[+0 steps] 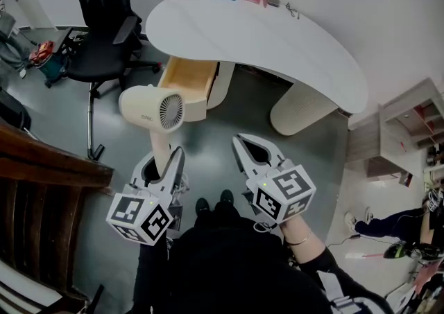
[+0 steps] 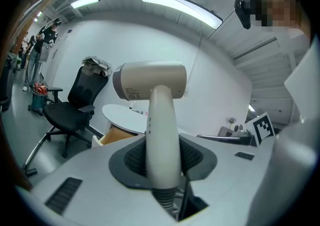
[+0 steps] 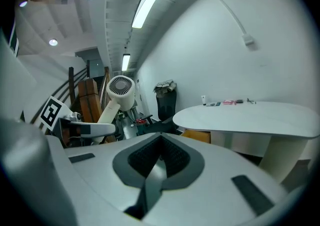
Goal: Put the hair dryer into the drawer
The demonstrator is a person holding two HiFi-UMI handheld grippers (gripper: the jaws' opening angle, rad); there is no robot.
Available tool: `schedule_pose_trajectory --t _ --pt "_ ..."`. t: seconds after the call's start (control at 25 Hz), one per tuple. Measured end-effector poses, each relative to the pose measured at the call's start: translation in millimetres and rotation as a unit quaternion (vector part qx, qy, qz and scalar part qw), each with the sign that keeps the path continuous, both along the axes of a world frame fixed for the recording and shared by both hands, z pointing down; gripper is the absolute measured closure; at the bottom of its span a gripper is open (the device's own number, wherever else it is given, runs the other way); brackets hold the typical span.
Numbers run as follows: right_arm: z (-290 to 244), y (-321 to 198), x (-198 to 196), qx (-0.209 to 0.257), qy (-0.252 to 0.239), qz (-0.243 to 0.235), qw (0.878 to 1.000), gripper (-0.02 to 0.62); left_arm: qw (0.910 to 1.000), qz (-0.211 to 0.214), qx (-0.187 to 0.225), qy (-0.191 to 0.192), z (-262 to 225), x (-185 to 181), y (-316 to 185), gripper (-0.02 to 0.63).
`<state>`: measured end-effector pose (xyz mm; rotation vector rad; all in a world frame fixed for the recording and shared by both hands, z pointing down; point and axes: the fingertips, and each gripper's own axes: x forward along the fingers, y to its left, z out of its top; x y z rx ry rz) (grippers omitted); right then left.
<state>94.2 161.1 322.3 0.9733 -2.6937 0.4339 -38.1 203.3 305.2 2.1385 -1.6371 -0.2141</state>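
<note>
table [image 1: 277, 42]: white, curved | drawer [image 1: 186, 82]: pulled open under the table | hair dryer [image 1: 154, 108]: held up just short of drawer | left gripper [image 1: 165, 160]: fingers clamped on dryer handle | right gripper [image 1: 240, 143]: fingers together, empty

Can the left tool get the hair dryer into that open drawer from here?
Probably yes. The drawer stands open below the desk, ahead of the left tool gripping the hair dryer. Nothing shows between them, and the chair sits aside.

Nothing can be read. A small printed label [image 2: 131, 92] is seen on the hair dryer [image 2: 161, 115] barrel, above the left jaws, its print too fine.
</note>
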Motion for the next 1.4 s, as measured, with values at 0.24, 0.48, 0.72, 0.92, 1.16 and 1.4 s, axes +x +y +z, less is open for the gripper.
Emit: schedule_pose_trajectory --t 0.24,0.48,0.72,0.92,1.16,1.4 --pt "3.4 5.3 -4.6 -0.002 0.000 0.002 1.000 0.594 1.0000 -0.003 0.003 0.001 0.7 -10.8 6.0 0.472" --pt "5.5 5.3 -10.7 -0.008 0.000 0.019 1.000 0.594 0.9999 -0.004 0.010 -0.002 1.3 -25.2 15.4 0.472" --pt "9.8 6.0 -18.5 -0.014 0.004 0.026 1.000 0.594 0.9999 -0.013 0.002 0.001 5.7 -38.7 22.8 0.472" --pt "10.9 6.5 -19.4 -0.013 0.008 0.031 0.999 0.594 0.9998 -0.016 -0.009 0.006 12.4 -44.6 25.3 0.472" --pt "13.0 0.0 -13.3 -0.013 0.015 0.044 0.999 0.594 0.9998 -0.011 -0.013 0.007 16.0 -45.5 18.9 0.472" --pt "18.2 -14.8 -8.4 -0.018 0.016 0.050 0.998 0.594 0.9998 -0.009 -0.014 0.006 19.0 -44.1 4.0 0.472"
